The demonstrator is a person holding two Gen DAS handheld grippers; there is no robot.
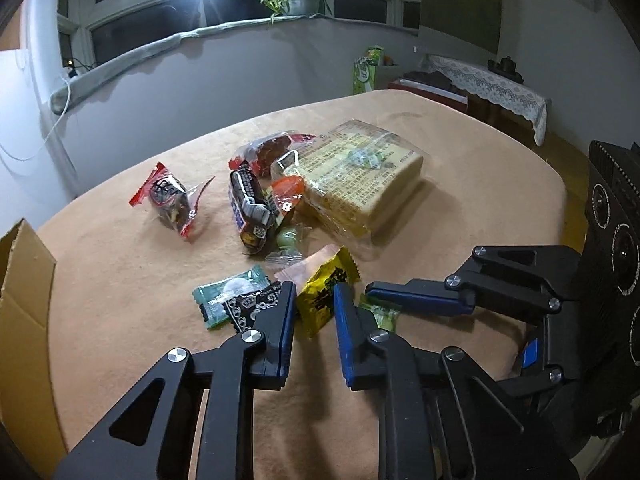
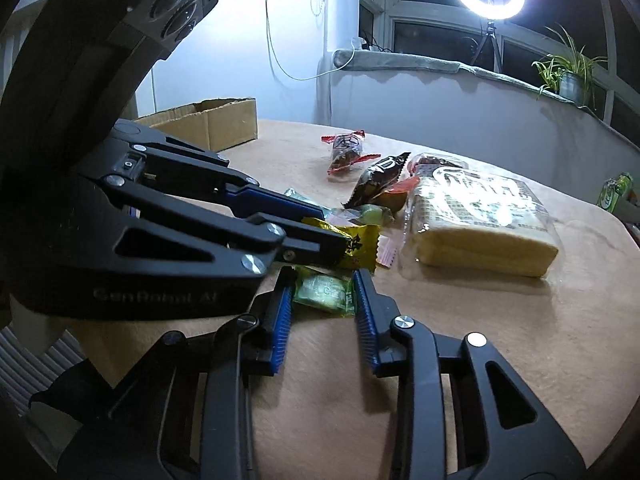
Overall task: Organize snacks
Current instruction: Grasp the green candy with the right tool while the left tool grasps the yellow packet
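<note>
yellow packet (image 1: 324, 294) between pads (left)

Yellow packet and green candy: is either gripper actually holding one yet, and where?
Neither is held. The left gripper straddles the yellow packet, the right gripper the green candy; both jaws stand open.

The tablecloth (image 1: 120, 264) is showing a plain peach-tan. On it, the yellow snack packet (image 1: 322, 294) is carrying black characters; left of that packet, a teal candy wrapper (image 1: 226, 292) is lying beside a black wrapper with white scrollwork (image 1: 252, 306). The gripper pads (image 2: 282, 320) are showing ribbed blue against black frames
</note>
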